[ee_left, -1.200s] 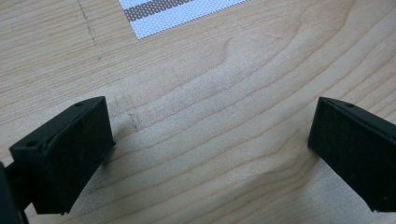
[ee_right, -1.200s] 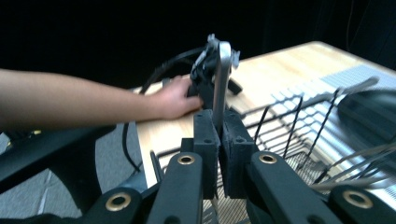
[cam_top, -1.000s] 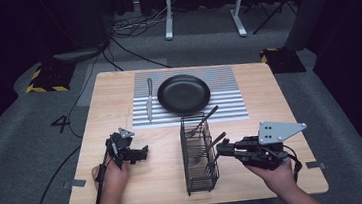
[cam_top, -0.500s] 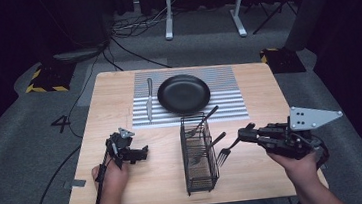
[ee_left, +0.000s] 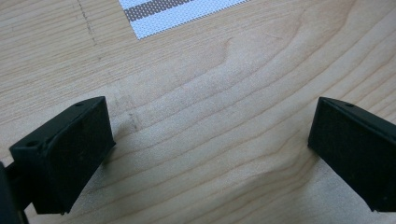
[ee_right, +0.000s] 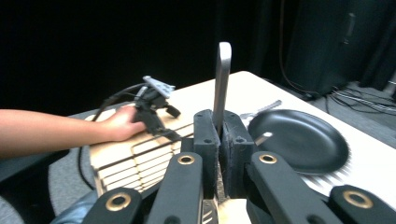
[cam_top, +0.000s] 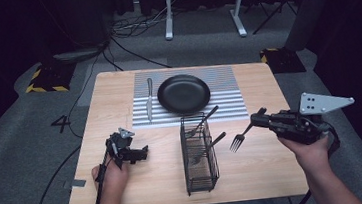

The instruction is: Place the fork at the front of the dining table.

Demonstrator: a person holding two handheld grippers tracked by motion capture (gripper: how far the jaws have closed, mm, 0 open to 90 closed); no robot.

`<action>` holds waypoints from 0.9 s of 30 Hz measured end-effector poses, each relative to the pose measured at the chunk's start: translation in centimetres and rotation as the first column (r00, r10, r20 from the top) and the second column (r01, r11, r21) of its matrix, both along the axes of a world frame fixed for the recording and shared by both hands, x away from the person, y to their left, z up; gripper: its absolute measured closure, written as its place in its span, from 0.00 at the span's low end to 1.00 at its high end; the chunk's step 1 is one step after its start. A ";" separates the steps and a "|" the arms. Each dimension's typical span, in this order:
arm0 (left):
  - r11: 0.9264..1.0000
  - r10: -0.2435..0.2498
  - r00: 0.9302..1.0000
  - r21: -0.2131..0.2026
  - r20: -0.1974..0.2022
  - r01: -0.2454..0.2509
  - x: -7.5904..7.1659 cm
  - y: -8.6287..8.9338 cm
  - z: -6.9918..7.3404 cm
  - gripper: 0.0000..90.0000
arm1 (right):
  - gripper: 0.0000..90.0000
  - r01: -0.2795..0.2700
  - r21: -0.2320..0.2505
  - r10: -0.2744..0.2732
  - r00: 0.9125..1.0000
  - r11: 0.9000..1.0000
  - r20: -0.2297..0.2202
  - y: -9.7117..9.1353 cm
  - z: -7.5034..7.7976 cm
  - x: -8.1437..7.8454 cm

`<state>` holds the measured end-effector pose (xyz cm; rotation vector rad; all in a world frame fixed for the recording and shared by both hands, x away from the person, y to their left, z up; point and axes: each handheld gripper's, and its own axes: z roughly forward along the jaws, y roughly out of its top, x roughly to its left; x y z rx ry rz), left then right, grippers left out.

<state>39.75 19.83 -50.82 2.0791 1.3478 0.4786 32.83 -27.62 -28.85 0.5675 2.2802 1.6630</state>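
— Black jaws of the right gripper (ee_right: 219, 140) are pressed tight on the handle of a fork (cam_top: 238, 139), aren't they?

— Yes. In the right gripper view the steel handle stands up between them; from above, the fork hangs in the air just right of the wire caddy (cam_top: 198, 153), tines toward it, clear of the wooden table (cam_top: 127, 187).

— And the left gripper (cam_top: 141, 153)?

— Its jaws are spread wide over bare wood, holding nothing, a corner of the striped mat (ee_left: 177, 11) beyond them.

— How far along would you say it is?

— My guess is a place setting: a knife (cam_top: 149, 99) lies left of the black plate (cam_top: 183, 93) on the mat, so that part looks done. The fork is out of the caddy but not laid down. Two more handles (cam_top: 209, 114) lean out of the caddy, so some work is likely left.

— Anything hard to read?

— What those two utensils are; their heads are lost in the mesh. The fork's tines are hidden in the right gripper view too.
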 end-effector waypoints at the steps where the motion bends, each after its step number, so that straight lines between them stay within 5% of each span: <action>1: 1.000 0.000 1.000 0.000 0.000 0.000 0.0 0.0 0.0 0.00 | 0.95 0.007 -0.001 -0.007 1.000 1.000 -0.001 -0.1 0.0 0.3; 15: 1.000 0.000 1.000 0.000 0.000 0.000 0.0 0.0 0.0 0.00 | 0.95 0.124 -0.120 -0.123 0.992 0.985 0.016 -1.1 -2.4 5.5; 27: 1.000 0.000 1.000 0.000 0.000 0.000 0.0 0.0 0.0 0.00 | 0.95 0.152 -0.133 -0.162 0.985 0.979 -0.065 -1.2 -5.9 9.0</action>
